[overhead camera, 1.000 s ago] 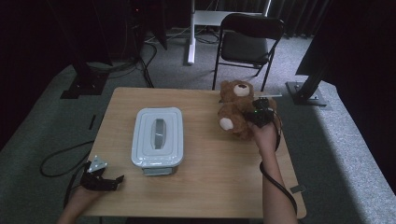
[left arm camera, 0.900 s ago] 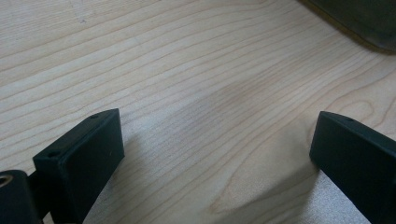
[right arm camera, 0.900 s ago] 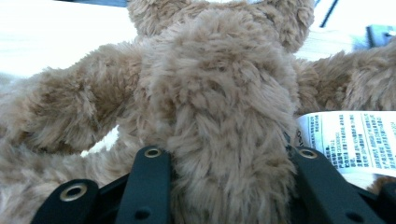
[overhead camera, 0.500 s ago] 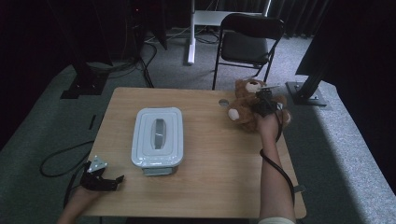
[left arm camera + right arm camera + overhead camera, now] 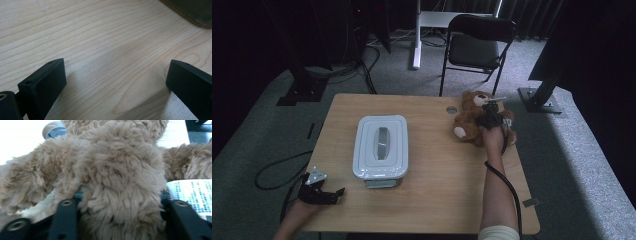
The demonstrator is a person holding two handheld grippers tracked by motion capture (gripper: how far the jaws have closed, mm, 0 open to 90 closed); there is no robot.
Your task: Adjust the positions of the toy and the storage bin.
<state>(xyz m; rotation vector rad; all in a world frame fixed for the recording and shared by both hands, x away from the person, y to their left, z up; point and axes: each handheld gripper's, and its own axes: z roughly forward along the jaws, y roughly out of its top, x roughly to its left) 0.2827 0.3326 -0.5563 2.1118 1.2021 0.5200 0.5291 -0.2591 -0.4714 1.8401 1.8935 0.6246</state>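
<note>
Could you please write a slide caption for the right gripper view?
Right hand-held gripper, jaws just opening, straddling a brown teddy bear whose printed label lies beside it on the table.

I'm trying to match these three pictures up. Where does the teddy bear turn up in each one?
High view: the teddy bear lies at the table's far right, under the right gripper.
Left gripper view: bare wooden tabletop between open jaws, no bear.
Right gripper view: its brown fur sits close up between the jaws.
Shared landmark: the light wood tabletop.
</note>
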